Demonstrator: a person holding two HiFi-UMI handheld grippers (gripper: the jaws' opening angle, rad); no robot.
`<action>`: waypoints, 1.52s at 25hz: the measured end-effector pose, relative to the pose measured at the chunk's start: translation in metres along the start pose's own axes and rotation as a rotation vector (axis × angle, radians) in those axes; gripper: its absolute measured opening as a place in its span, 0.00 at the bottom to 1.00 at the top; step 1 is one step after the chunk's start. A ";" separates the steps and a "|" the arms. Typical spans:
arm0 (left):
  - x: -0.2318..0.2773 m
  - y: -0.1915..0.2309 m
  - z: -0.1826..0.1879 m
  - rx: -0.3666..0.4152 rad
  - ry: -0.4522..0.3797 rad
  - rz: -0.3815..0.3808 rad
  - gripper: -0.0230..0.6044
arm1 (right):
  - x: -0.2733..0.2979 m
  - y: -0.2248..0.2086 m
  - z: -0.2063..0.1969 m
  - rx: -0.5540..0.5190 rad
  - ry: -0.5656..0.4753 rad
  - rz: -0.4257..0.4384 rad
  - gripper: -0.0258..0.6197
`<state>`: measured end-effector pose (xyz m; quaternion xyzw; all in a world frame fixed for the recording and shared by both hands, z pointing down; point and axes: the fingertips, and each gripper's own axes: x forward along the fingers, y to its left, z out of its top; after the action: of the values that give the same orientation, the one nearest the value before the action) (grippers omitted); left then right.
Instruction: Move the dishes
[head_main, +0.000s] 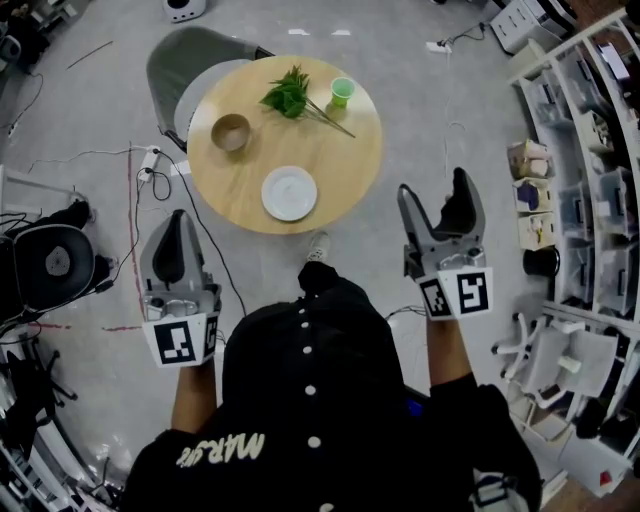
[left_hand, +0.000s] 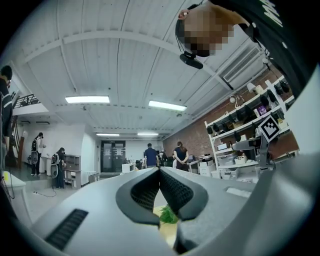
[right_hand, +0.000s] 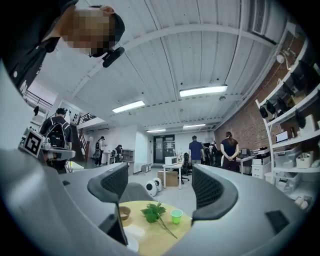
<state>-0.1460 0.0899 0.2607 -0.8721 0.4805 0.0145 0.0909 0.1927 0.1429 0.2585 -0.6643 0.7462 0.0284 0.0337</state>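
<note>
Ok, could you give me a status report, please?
Left gripper shut, right gripper open, both empty. White plate, bowl, green cup on round table, ungrasped. Path clear.

pale matt wood table (head_main: 340, 170), glossy white plate (head_main: 289, 193), translucent green plastic cup (head_main: 342, 92)

Head view: overhead, facing steeply down, well above the round surface (head_main: 330, 170).
Left gripper view: low, level, looking along the left gripper (left_hand: 159, 172); a sliver of surface and plant (left_hand: 167, 215) shows.
Right gripper view: low, level, looking along the right gripper (right_hand: 160, 190); surface near.
Shared by all: surface, plant.
</note>
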 end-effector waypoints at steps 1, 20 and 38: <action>0.013 0.000 0.001 0.003 -0.004 0.005 0.04 | 0.011 -0.008 0.000 0.002 0.002 0.005 0.65; 0.126 0.005 -0.003 -0.024 0.041 0.083 0.04 | 0.138 -0.063 -0.037 0.038 0.077 0.108 0.64; 0.157 0.041 -0.014 -0.053 0.040 0.018 0.04 | 0.193 -0.044 -0.071 0.007 0.167 0.103 0.64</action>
<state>-0.0969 -0.0651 0.2505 -0.8701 0.4894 0.0105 0.0581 0.2133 -0.0598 0.3119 -0.6250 0.7796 -0.0280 -0.0278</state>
